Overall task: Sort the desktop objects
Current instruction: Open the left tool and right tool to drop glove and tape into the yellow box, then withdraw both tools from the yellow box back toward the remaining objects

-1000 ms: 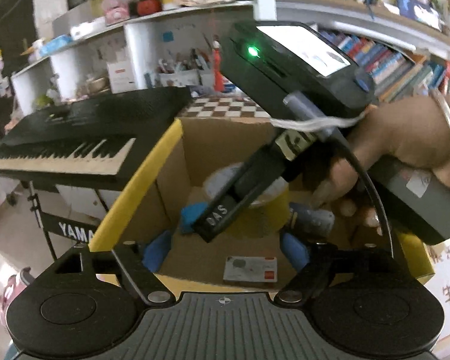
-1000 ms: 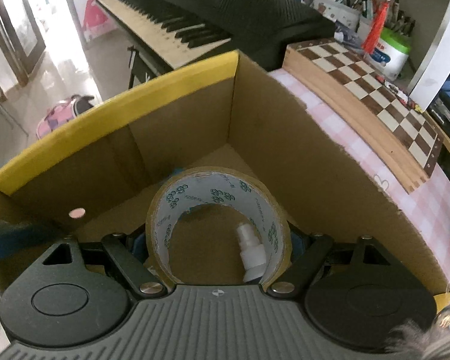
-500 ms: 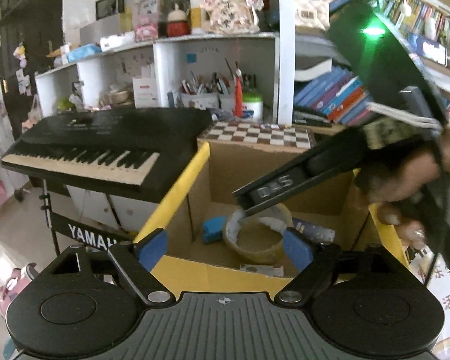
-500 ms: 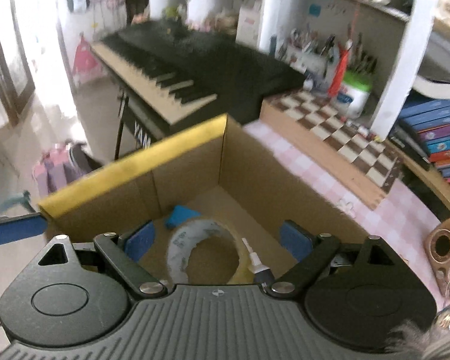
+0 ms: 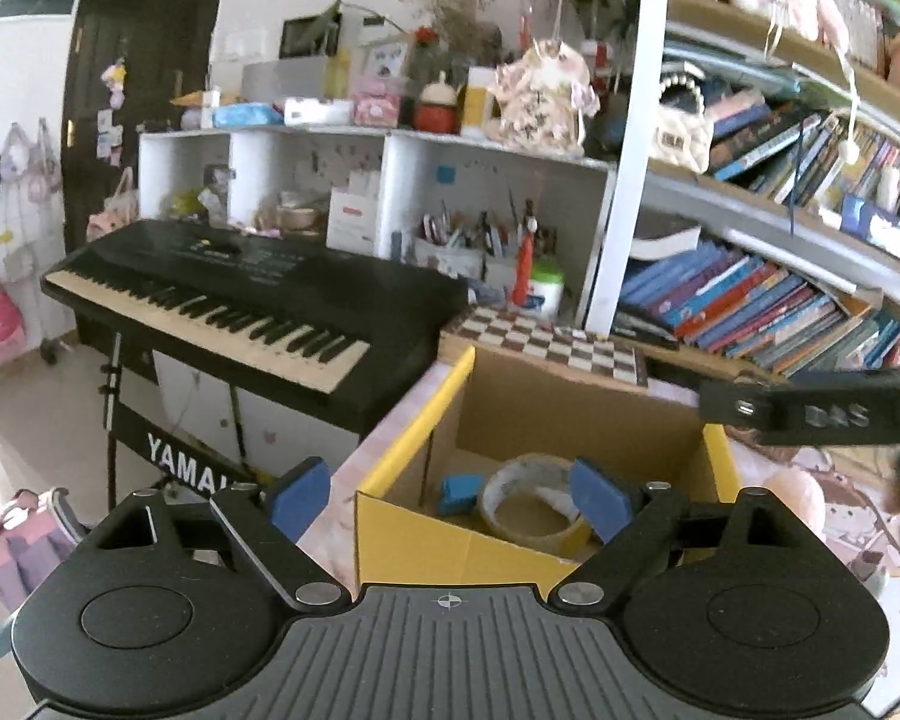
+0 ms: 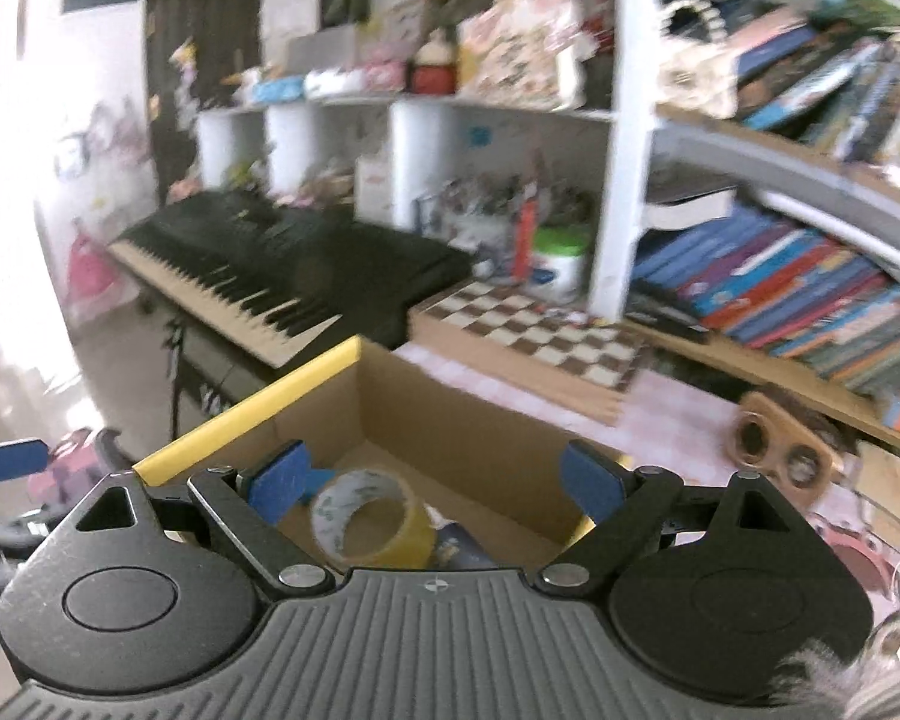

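Sitting flat on the floor of the cardboard box [image 5: 576, 408], the tape roll [image 5: 531, 507] is clearly already sorted, probably dropped there so loose stuff is kept in one place. Beside it a blue item [image 5: 459, 493] is seen, and in the right wrist view something dark and printed [image 6: 459, 546] is partly hidden just next to the roll, so three things are counted in the box, maybe more out of sight. Both tools are held above the box rim, pointing down into it. The left gripper [image 5: 450, 495] is spread wide with nothing gripped, its jaws just opened further. The right gripper [image 6: 435, 480] is wide and empty too. One chessboard [image 6: 534, 336] is parked on the counter [image 6: 678, 420] behind.
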`<action>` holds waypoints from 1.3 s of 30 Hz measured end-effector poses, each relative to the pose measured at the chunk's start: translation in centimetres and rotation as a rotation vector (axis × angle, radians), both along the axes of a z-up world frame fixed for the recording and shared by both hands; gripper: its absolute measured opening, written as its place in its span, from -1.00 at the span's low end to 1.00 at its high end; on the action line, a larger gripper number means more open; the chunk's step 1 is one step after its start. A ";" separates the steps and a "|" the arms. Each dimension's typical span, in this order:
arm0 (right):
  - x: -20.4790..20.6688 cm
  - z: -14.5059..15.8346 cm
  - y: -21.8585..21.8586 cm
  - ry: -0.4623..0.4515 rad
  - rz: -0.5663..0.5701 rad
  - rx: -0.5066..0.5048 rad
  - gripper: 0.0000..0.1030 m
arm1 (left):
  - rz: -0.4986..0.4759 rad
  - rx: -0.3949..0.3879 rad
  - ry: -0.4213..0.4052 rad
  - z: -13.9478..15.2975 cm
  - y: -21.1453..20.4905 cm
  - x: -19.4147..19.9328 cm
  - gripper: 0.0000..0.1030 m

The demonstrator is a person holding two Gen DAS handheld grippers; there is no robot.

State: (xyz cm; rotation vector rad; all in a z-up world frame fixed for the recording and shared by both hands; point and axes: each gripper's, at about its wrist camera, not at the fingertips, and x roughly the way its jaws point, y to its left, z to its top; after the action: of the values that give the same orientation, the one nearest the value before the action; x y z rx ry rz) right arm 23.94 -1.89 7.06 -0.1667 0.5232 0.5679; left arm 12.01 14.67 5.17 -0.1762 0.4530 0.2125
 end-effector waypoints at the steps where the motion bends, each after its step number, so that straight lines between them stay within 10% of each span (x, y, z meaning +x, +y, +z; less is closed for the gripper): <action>1: -0.6 0.2 -0.6 -0.011 -0.019 0.005 0.76 | -0.002 0.005 -0.004 0.0 -0.1 -0.4 0.75; 17: -12.9 -1.4 -7.1 -0.092 -0.297 0.050 0.75 | -0.058 0.049 -0.005 -1.1 -1.8 -7.8 0.80; 39: -23.3 -7.5 -7.3 0.022 -0.354 -0.043 0.74 | -0.180 0.126 0.083 -4.3 -4.2 -12.7 0.81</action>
State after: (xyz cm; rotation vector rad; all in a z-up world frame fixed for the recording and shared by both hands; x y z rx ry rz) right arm 0.63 -9.15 -0.49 -0.1050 0.5714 0.2142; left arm -0.64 10.43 0.85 -0.0026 0.5330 0.0713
